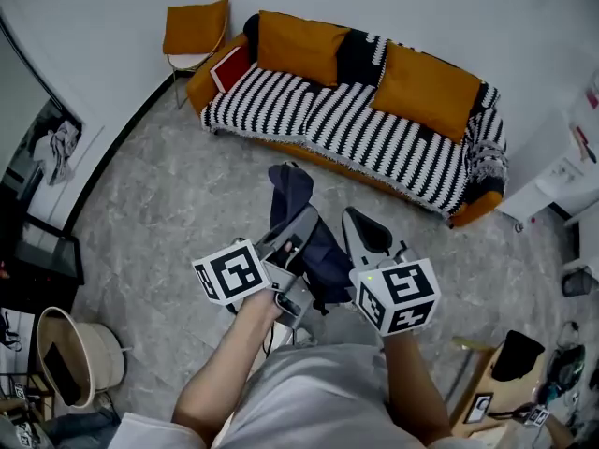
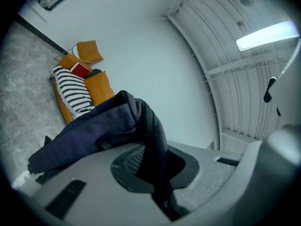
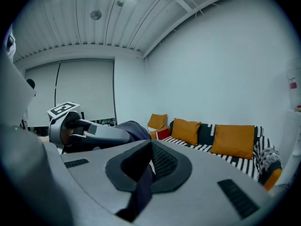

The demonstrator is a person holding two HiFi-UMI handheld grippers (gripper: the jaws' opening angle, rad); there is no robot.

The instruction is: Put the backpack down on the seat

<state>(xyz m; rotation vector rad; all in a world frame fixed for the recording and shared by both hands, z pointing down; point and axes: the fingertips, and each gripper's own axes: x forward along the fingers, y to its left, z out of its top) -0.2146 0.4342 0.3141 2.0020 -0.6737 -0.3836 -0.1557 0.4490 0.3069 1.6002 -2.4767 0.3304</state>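
Left hand-held gripper (image 1: 298,224) — backpack (image 1: 288,187) between jaws

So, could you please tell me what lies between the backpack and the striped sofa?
Only bare grey floor: in the head view, nothing stands between the backpack and the sofa.

No text is legible; the red book (image 1: 230,67) on the sofa (image 1: 281,108) shows no readable title.
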